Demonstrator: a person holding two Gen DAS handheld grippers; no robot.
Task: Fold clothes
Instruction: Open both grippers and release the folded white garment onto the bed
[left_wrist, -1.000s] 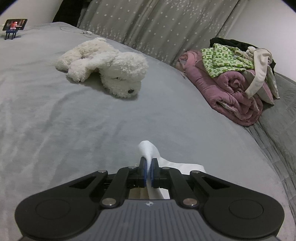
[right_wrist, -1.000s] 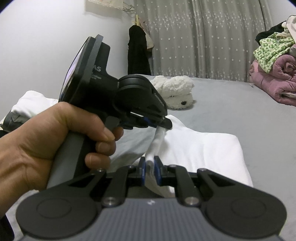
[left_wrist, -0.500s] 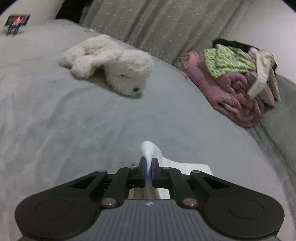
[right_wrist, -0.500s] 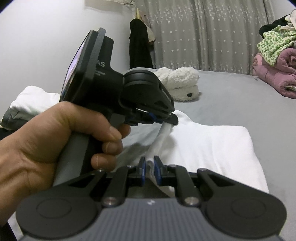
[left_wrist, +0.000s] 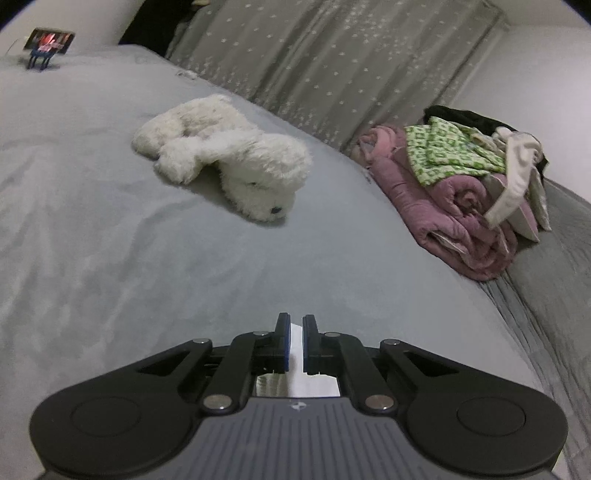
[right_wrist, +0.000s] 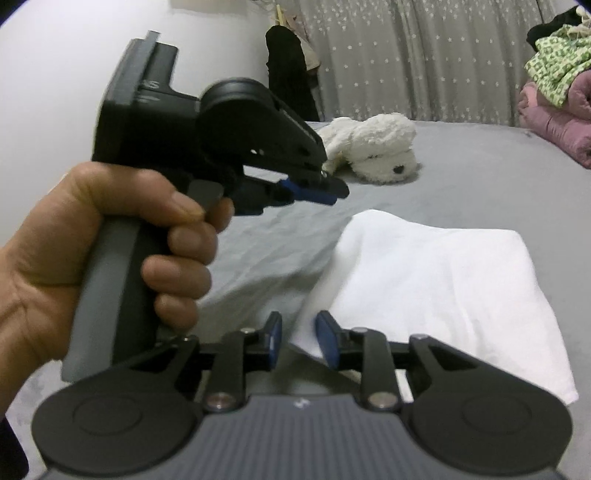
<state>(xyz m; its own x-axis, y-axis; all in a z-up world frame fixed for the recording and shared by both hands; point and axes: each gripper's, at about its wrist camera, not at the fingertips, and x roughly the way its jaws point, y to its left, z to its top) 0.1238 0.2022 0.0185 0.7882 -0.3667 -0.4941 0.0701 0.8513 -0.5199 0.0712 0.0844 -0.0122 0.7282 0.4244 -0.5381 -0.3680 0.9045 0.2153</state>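
A white garment (right_wrist: 424, 288) lies folded flat on the grey bed (right_wrist: 480, 192). My right gripper (right_wrist: 301, 339) hovers over its near left corner, open, with nothing between the fingers. My left gripper (right_wrist: 325, 194), held by a hand (right_wrist: 110, 240), is raised above the bed to the left of the garment and carries nothing. In the left wrist view my left gripper (left_wrist: 294, 343) shows a narrow gap between its pads, and only a strip of the white garment (left_wrist: 299, 380) is visible below and behind them.
A white plush dog (left_wrist: 236, 162) lies mid-bed. A pile of pink, green and cream clothes (left_wrist: 461, 192) sits at the right edge. A phone on a stand (left_wrist: 48, 42) is far left. Grey curtains (left_wrist: 332, 66) run behind the bed.
Both grippers have opened and let go of the white garment, which now lies flat. The left gripper has lifted up and away from it.
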